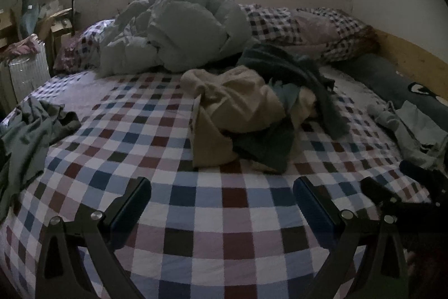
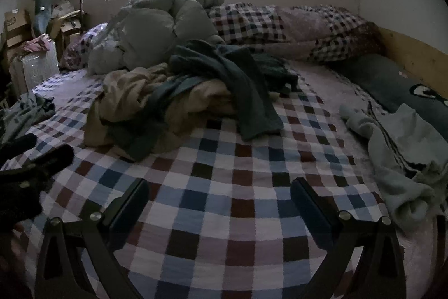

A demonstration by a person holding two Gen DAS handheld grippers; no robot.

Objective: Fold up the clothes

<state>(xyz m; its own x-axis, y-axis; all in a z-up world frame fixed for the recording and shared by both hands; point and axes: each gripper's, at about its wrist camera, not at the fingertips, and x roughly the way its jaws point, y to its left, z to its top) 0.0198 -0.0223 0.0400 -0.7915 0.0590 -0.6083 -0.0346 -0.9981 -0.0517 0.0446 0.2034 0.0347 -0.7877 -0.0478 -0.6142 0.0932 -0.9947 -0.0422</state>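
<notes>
L gripper (image 1: 222, 194) & R gripper (image 2: 219, 194): jaws wide apart, nothing held, both above bare checked sheet (image 1: 212, 237), prob. kept free as folding space. Clothes pile (image 1: 246, 114) ahead, mid-bed; grey garment (image 2: 397, 159) lies to R. None folded yet.

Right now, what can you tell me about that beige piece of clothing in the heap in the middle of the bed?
The beige garment is a soft, thick-looking cloth, crumpled and unfolded, lying on the checked bedsheet. It forms the bulk of the central heap. A dark green garment is draped over it and more dark cloth pokes out beneath. Behind it sits a bunched pale quilt. Neither gripper touches it; both are open above bare sheet.
</notes>
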